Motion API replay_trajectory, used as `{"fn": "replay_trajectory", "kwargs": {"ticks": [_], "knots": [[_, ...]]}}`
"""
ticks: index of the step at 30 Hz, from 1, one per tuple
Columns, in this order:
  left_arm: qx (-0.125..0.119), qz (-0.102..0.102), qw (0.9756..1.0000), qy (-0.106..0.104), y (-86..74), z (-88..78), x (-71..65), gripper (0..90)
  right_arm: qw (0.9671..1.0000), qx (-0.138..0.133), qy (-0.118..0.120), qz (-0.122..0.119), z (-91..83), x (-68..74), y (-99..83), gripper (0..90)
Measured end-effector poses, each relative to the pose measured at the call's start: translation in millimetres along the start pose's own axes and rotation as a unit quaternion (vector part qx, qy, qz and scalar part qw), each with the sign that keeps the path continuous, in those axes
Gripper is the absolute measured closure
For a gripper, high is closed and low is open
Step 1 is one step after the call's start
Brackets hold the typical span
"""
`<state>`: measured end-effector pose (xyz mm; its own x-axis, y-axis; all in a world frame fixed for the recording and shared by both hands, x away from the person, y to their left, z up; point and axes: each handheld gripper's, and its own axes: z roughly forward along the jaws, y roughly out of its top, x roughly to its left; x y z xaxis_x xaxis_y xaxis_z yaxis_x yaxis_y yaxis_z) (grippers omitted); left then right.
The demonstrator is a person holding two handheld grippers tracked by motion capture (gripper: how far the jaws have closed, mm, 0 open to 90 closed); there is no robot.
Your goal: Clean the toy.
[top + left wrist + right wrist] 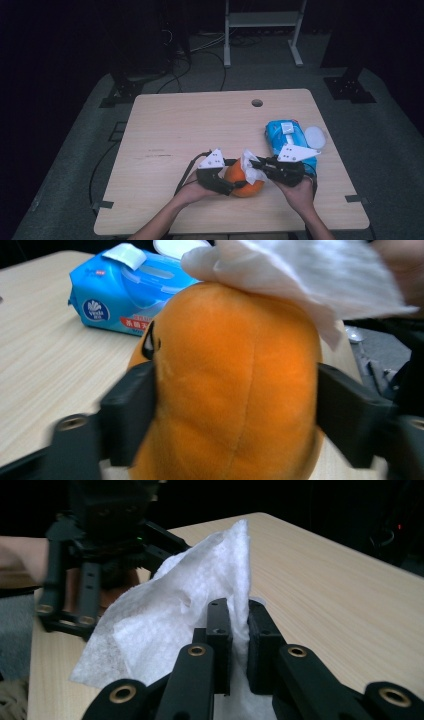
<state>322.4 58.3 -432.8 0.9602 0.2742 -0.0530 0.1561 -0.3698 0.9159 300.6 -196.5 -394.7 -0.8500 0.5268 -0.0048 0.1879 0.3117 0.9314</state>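
Left hand-held gripper (227, 186): jaws clamped on either flank of the orange plush toy (244, 180), holding it at the near-centre of the tabletop (190, 125). Right hand-held gripper (257, 162): jaws pinched on a white wipe (251, 167), which drapes over the top of the toy and touches it (left gripper view confirms).

Beyond, toward the right edge: blue wipes pack (290, 137), flap up, with a white round lid (315, 136) just beside it.

Step in hand, judged: wiping the toy while the left steadies it. Next move calls for dragging the wipe across the plush surface with light pressure, keeping the pinch firm and the toy from rotating.
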Motion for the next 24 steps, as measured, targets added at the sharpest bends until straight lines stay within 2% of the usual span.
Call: {"fn": "replay_trajectory", "kwargs": {"ticks": [2,4,8,10,14,16,18,20,21,24], "knots": [[0.003,0.012,0.9999,0.000,0.6,-0.6,-2.4,31.5,0.9999,-0.004,0.006,-0.009,-0.3,5.0,3.1,81.9],[0.006,0.016,0.9998,-0.005,0.7,-1.2,-2.8,33.9,0.9998,0.003,-0.009,-0.017,-1.0,4.4,4.9,81.9],[0.008,0.026,0.9996,-0.007,-0.7,-2.6,-2.8,33.8,0.9988,0.026,-0.041,0.007,-2.9,-11.4,-1.7,81.9],[0.005,0.018,0.9998,-0.002,-1.0,-4.5,-0.3,32.1,0.9987,0.031,-0.036,0.016,-4.3,-16.2,-8.2,81.9],[0.000,0.003,1.0000,-0.002,-0.6,-5.8,1.8,33.8,0.9992,0.021,-0.033,0.011,-7.8,-9.9,-7.1,81.9],[-0.003,0.003,1.0000,-0.002,-0.4,-4.6,0.1,36.0,0.9999,0.003,-0.015,0.007,-6.7,-2.9,-1.9,81.9],[-0.003,0.007,1.0000,-0.005,-0.2,-1.4,-3.6,36.7,0.9999,-0.006,0.004,-0.010,-2.4,5.8,4.9,81.8],[0.000,0.012,0.9999,-0.003,0.5,-1.3,-4.8,36.6,0.9992,0.008,-0.008,-0.039,3.0,14.0,10.7,81.8],[0.000,0.011,0.9999,-0.003,0.2,-1.9,-3.7,36.6,0.9991,0.011,-0.010,-0.039,3.6,13.5,11.2,81.8],[-0.002,0.008,1.0000,-0.001,-1.4,-3.7,-1.0,36.5,0.9994,0.015,-0.024,-0.019,2.0,1.9,5.3,81.8]]}}
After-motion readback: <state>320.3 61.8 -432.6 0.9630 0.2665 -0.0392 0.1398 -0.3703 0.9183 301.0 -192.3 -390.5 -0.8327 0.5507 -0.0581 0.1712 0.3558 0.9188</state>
